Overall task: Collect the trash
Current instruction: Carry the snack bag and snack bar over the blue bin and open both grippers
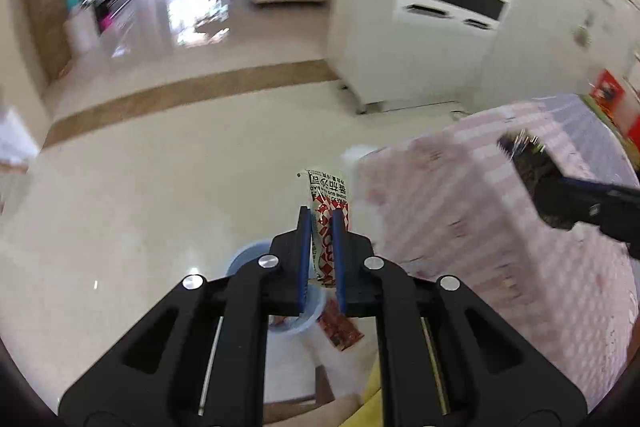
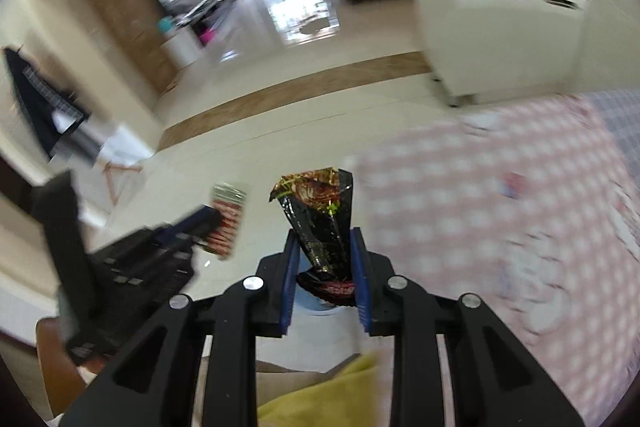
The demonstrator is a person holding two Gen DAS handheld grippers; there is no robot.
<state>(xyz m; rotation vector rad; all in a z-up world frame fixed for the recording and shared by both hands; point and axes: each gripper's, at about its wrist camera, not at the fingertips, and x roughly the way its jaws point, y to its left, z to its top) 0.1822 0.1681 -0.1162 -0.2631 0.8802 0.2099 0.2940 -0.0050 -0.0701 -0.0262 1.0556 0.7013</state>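
Note:
My left gripper (image 1: 321, 213) is shut on a red-and-white ketchup sachet (image 1: 328, 195) that stands up between the blue pads, held in the air over the floor. A blue bin (image 1: 296, 323) lies below it on the floor, with a red wrapper (image 1: 340, 331) beside it. My right gripper (image 2: 324, 233) is shut on a crumpled black snack wrapper (image 2: 318, 211); the bin rim (image 2: 320, 307) shows under it. The left gripper with its sachet (image 2: 228, 223) appears at the left of the right wrist view. The right gripper with its wrapper (image 1: 532, 167) appears at the right of the left wrist view.
A table with a pink checked cloth (image 1: 500, 227) (image 2: 500, 207) fills the right side. A white cabinet (image 1: 420, 39) stands behind it. A cream tiled floor (image 1: 180, 187) with a brown strip stretches left. Yellow fabric (image 2: 328, 387) lies below the grippers.

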